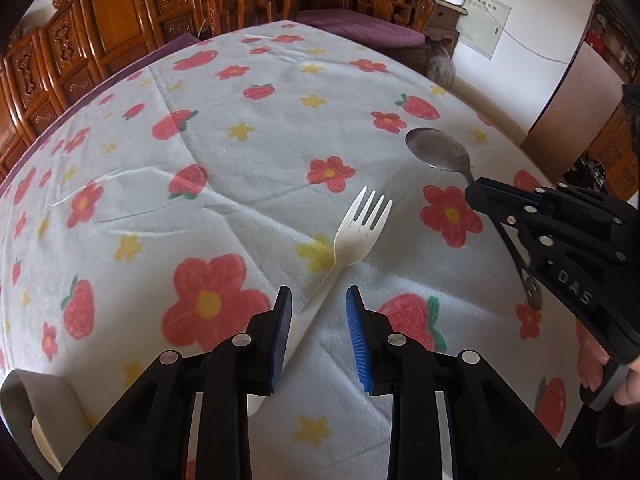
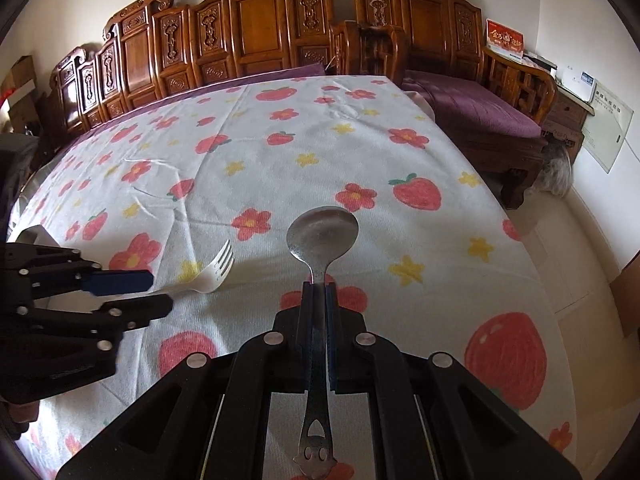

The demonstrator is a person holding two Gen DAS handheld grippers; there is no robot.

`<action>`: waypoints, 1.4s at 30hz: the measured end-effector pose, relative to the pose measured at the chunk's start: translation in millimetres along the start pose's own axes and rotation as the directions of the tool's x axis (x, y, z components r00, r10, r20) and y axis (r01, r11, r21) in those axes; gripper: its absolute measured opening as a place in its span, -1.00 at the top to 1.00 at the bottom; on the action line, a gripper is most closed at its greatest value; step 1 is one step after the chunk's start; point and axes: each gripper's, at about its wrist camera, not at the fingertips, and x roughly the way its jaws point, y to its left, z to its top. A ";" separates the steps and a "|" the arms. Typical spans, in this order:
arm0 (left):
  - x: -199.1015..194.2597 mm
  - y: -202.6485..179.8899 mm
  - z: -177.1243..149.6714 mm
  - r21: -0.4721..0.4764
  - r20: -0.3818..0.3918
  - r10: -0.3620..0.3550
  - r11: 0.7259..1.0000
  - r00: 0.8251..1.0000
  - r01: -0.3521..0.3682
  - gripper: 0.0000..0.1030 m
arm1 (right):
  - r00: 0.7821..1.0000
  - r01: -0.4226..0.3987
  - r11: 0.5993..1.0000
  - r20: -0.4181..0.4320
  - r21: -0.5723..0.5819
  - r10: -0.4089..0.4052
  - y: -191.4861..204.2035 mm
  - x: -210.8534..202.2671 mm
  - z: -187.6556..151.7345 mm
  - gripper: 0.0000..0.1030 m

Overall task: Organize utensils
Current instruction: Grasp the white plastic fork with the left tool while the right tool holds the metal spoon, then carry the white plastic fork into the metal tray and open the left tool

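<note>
A table covered by a white cloth (image 1: 248, 152) printed with red flowers, strawberries and yellow stars filled both views, with carved wooden chairs (image 2: 256, 36) lined along its far side and a bench with a purple cushion (image 2: 476, 108) at the far right.

The white plastic fork (image 1: 356, 236) lay flat on the cloth, tines pointing away toward the far side, its handle running back toward the near edge. The left gripper (image 1: 319, 332) hovered just over the handle end with its jaws spread apart, one blue-padded finger on either side of the handle; whether the pads touched it could not be told. In the right wrist view the fork (image 2: 212, 272) appeared at the left, with the left gripper (image 2: 152, 292) reaching in beside it.

The right gripper (image 2: 319, 284) was clamped on the neck of a metal spoon (image 2: 322, 236), held above the cloth. The bowl stuck out ahead of the fingertips and faced up, while the handle ran back between the jaws, its cut-out end visible near the camera. In the left wrist view the spoon (image 1: 438, 152) sat to the right of the fork, held by the right gripper (image 1: 478, 190).
</note>
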 end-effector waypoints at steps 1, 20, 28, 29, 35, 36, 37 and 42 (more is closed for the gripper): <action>3.0 0.1 1.1 -0.002 -0.009 -0.004 1.000 1.000 0.004 0.53 | 1.000 -0.003 1.000 0.001 0.002 0.003 -0.4 -0.7 0.1 0.86; -24.6 15.1 -15.2 -0.016 0.004 0.074 0.997 0.997 -0.074 0.88 | 0.996 -0.089 0.996 -0.016 -0.029 0.089 22.5 -2.2 -0.1 0.86; -70.4 32.9 -32.4 -0.068 0.067 0.106 0.992 0.992 -0.101 0.88 | 0.991 -0.132 0.987 -0.031 -0.091 0.130 49.0 -3.9 -3.6 0.86; -75.0 34.3 -35.2 -0.072 0.073 0.109 0.992 0.991 -0.104 0.88 | 0.991 -0.135 0.986 -0.033 -0.100 0.132 52.8 -4.3 -4.2 0.86; -104.5 44.4 -55.6 -0.098 0.106 0.131 0.988 0.986 -0.121 0.88 | 0.988 -0.155 0.976 -0.045 -0.151 0.150 73.1 -6.4 -8.6 0.87; -108.2 46.0 -58.8 -0.102 0.109 0.133 0.987 0.985 -0.122 0.88 | 0.987 -0.160 0.974 -0.045 -0.158 0.155 75.9 -7.4 -9.1 0.87; -113.2 48.2 -63.3 -0.109 0.114 0.137 0.986 0.984 -0.125 0.88 | 0.986 -0.168 0.972 -0.047 -0.163 0.163 78.9 -8.2 -9.9 0.87; -137.7 61.9 -84.7 -0.154 0.132 0.150 0.980 0.980 -0.129 0.88 | 0.978 -0.208 0.966 -0.061 -0.155 0.201 86.6 -9.9 -12.0 0.87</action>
